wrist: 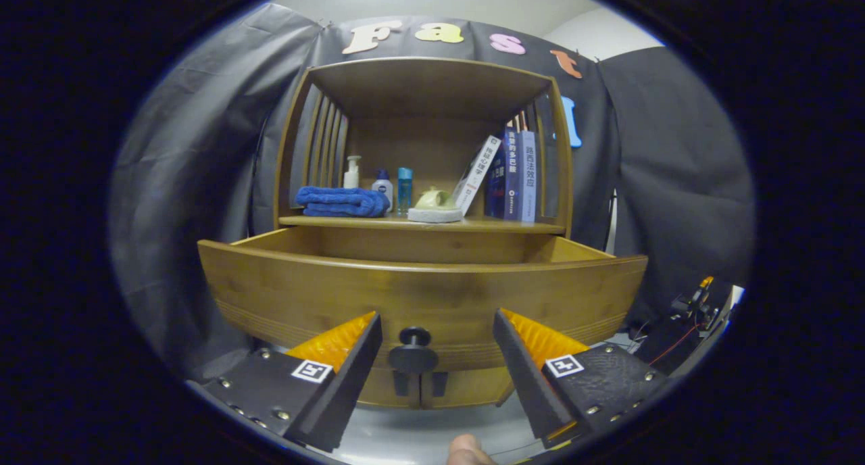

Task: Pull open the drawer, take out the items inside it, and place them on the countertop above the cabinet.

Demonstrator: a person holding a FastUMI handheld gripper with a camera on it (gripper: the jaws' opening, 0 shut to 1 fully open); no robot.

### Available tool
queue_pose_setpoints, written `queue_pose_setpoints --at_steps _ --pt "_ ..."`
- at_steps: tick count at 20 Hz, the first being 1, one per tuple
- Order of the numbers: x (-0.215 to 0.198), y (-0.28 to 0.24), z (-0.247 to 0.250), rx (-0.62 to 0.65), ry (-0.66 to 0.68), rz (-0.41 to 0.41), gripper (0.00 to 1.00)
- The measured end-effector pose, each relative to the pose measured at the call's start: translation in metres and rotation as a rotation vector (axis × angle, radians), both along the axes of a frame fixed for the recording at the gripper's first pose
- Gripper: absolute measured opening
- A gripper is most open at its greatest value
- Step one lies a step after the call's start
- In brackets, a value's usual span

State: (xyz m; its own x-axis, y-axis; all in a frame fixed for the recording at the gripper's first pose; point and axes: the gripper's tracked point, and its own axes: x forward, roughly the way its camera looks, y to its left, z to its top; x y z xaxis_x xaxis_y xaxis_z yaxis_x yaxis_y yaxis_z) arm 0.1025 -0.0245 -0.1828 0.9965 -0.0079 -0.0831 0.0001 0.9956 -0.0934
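Observation:
A wooden drawer [419, 296] stands pulled out of the cabinet toward me, its front panel wide across the view. Its dark round knob [414, 336] sits between my two fingers without touching either one. My gripper [436, 330] is open, with a wide gap on each side of the knob. The drawer's inside is hidden behind the front panel, so its contents cannot be seen. Above it runs the wooden countertop [493, 226] of the cabinet, under a shelf hood.
On the countertop lie a folded blue towel [341, 201], a pump bottle [351, 173], two small bottles [394, 189], a green cup on a coaster [436, 205] and upright books [513, 174]. A fingertip [466, 451] shows below. Cables and gear [689, 309] lie at the right.

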Motion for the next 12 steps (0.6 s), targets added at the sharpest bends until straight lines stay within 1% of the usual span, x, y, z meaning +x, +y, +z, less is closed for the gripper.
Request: queue_pose_setpoints --at_steps 1,2,4,5,6,7,9,11,12 --pt "0.011 -0.003 -0.003 0.014 0.014 -0.008 0.99" --pt "0.015 0.008 -0.010 0.025 0.037 0.029 0.99" --pt "-0.002 0.015 0.002 0.019 -0.039 0.031 0.99" --pt "0.016 0.014 -0.002 -0.010 -0.048 0.039 0.99" --pt "0.021 0.013 0.000 -0.020 -0.073 0.043 0.98" --pt "0.032 0.015 -0.006 -0.018 -0.051 0.046 0.98" --pt "0.046 0.018 -0.004 -0.017 -0.050 0.044 0.97" --pt "0.057 0.022 0.004 -0.009 -0.084 0.049 0.97" --pt "0.062 0.022 -0.004 -0.002 -0.056 0.050 0.97"
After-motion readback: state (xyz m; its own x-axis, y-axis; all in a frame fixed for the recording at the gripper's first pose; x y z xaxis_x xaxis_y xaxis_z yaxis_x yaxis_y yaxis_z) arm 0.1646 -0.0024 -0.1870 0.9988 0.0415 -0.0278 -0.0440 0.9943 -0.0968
